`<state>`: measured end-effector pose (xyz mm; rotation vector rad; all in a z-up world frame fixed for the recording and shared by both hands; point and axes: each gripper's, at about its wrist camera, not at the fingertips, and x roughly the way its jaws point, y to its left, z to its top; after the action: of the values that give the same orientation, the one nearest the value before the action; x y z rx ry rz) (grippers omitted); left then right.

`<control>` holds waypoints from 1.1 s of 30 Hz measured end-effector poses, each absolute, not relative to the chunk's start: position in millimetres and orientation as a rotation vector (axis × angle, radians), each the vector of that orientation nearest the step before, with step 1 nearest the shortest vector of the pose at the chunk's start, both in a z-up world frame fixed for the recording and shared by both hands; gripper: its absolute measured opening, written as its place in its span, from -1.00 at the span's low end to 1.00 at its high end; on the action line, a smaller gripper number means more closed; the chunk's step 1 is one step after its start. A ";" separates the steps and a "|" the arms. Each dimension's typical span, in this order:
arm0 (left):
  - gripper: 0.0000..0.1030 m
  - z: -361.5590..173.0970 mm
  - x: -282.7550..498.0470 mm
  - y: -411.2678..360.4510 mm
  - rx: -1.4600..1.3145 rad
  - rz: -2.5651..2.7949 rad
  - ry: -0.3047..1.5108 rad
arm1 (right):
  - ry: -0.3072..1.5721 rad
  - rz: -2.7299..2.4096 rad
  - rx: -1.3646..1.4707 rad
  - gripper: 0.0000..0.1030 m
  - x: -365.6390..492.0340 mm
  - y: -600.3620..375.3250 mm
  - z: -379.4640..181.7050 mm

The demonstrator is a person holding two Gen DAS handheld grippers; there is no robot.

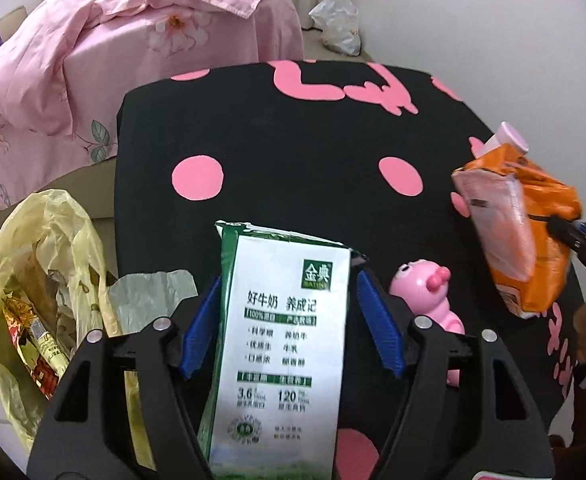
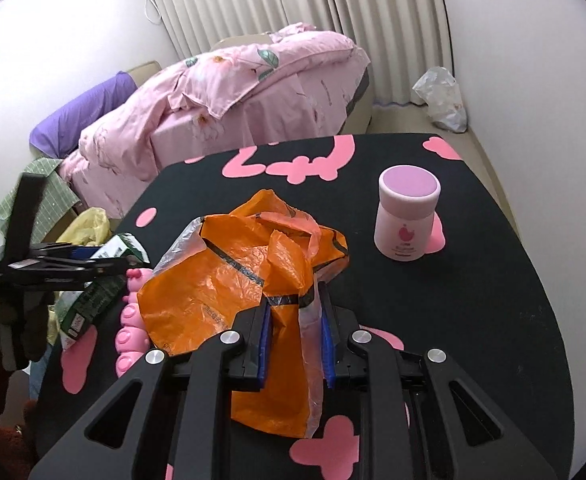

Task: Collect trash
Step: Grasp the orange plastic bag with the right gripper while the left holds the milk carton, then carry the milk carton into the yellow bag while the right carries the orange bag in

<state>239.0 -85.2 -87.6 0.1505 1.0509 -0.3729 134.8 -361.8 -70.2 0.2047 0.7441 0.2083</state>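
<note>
The carton (image 1: 281, 332) is gripped by the left gripper (image 1: 289, 320) over the table's (image 1: 293, 132) left edge; the wrapper (image 2: 229, 280) is pinched by the right gripper (image 2: 295, 340). Both should be released squarely over the bag (image 1: 41, 280), probably open.

Pink toy (image 1: 433, 292), pink-lidded jar (image 2: 407, 216) on black table (image 2: 473, 300)

I can't see the milk carton (image 1: 281, 340) base, cut off by my lower frame edge. The pink toy (image 1: 433, 296) sits half-hidden behind my left gripper's (image 1: 289, 320) finger.
</note>
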 end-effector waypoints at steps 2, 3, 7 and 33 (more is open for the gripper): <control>0.12 -83.8 238.3 -84.0 0.135 -0.382 1.054 | 0.730 0.212 0.207 -0.61 130.5 -361.8 -67.5; 0.12 -77.3 234.3 -82.8 0.127 -0.396 1.036 | 0.722 0.212 0.207 -0.61 127.5 -362.6 -65.6; 0.12 -48.9 213.7 -80.1 0.120 -0.411 0.936 | 0.706 0.221 0.211 -0.61 122.1 -361.6 -59.4; 0.10 52.0 133.9 23.3 -0.061 -0.302 0.560 | 0.512 0.284 0.016 -0.61 92.1 -284.2 39.5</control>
<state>133.9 23.3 52.0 -0.0608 0.5604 -0.3018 92.1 -284.2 39.5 0.0163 0.5122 0.2839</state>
